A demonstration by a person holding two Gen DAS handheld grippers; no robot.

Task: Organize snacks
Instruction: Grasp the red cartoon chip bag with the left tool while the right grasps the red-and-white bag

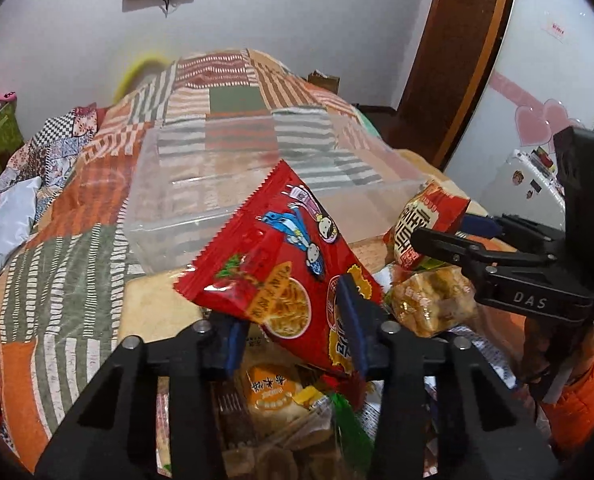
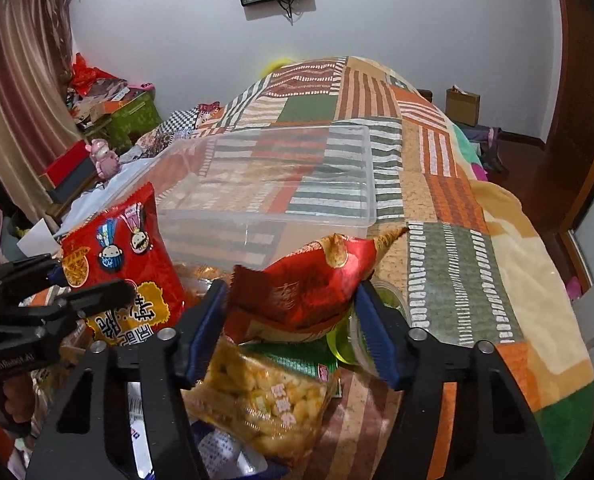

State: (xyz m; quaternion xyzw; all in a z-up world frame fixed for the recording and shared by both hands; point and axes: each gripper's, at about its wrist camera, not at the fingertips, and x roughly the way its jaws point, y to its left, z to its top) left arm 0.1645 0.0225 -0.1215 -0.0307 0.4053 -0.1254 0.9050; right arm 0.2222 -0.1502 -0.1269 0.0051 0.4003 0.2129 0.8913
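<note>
Two grippers work a snack pile at the near edge of a quilted bed. The left gripper is clamped on a red cartoon packet, tilted up and clear of the heap, apparently for the trip to the clear bin just beyond. The right gripper pinches a second red bag, seemingly for the same purpose. The bin, farther up the bed, looks empty. Only the right view shows a clear bag of puffs under its jaws; only the left shows an orange-labelled pack beneath.
</note>
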